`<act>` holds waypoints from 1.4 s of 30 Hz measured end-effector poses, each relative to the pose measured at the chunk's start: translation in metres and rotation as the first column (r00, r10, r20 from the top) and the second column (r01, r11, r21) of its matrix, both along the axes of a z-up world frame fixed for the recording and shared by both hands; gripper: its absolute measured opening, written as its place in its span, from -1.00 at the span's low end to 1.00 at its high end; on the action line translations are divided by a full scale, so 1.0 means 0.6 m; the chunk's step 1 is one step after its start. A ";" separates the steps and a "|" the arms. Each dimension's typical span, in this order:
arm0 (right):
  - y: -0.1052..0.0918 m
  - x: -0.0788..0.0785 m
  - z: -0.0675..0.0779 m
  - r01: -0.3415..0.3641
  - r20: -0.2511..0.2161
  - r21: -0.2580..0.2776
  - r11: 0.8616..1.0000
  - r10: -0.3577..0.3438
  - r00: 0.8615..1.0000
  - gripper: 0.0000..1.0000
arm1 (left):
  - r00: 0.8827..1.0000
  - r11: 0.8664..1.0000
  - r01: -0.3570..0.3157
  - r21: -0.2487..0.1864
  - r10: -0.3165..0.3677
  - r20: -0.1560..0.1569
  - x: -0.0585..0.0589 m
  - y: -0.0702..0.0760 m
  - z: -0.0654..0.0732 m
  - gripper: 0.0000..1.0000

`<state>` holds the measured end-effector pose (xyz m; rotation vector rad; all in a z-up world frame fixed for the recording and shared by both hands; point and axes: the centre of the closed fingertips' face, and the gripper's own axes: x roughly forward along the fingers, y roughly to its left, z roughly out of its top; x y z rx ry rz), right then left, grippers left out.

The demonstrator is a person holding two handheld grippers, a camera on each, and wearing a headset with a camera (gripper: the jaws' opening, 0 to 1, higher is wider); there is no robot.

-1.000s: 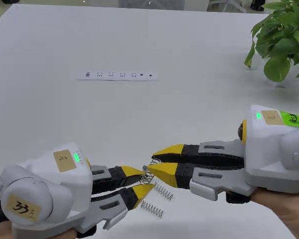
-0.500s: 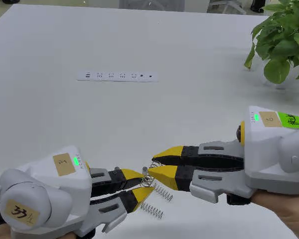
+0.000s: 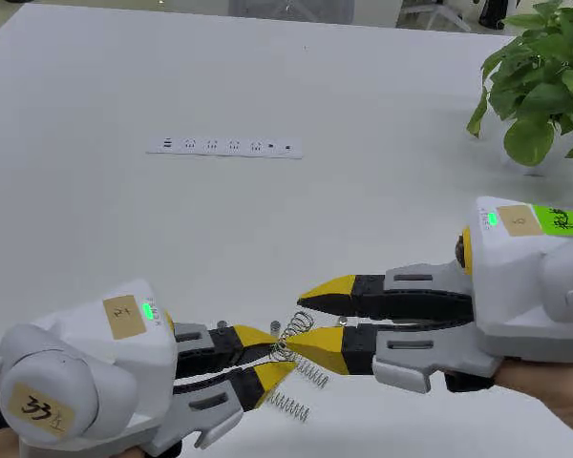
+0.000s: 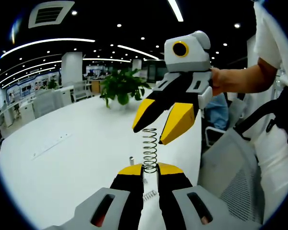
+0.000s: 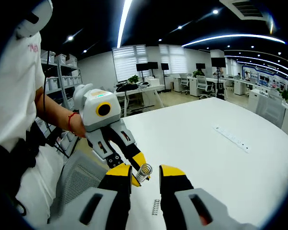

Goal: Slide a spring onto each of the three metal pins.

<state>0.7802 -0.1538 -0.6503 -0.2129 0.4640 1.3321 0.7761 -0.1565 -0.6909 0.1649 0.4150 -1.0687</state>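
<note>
My left gripper point(image 3: 279, 353), reaching in from 8 o'clock in the head view, is pinched narrow on the lower end of the held spring point(image 4: 150, 148). In the left gripper view that spring stands straight up from the tips toward 12 o'clock. Compared with a second ago, my right gripper point(image 3: 296, 320), coming in from 3 o'clock, has spread its jaws wider, and they now stand apart on either side of the spring's free end. Two loose springs point(image 3: 310, 372) lie on the table point(image 3: 267, 219) at 5 o'clock of the held one, and a pin point(image 4: 131, 159) stands at 10 o'clock of my left tips.
</note>
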 end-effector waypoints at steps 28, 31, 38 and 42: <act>0.024 -0.032 -0.051 -0.419 -0.047 -0.421 0.804 0.442 0.896 -0.64 | 0.999 0.999 0.031 -0.013 -0.031 0.005 -0.016 0.000 -0.020 -0.81; 0.024 -0.035 -0.057 -0.444 -0.056 -0.447 0.777 0.471 0.880 -0.66 | 0.999 0.999 0.031 -0.013 -0.031 0.007 -0.016 0.001 -0.021 -0.81; 0.028 -0.035 -0.059 -0.472 -0.074 -0.463 0.751 0.498 0.864 -0.73 | 1.000 0.999 0.025 -0.023 -0.025 0.009 -0.016 0.005 -0.022 -0.81; 0.026 -0.036 -0.060 -0.480 -0.081 -0.472 0.740 0.506 0.859 -0.74 | 1.000 0.999 0.021 -0.026 -0.020 0.011 -0.015 0.007 -0.023 -0.81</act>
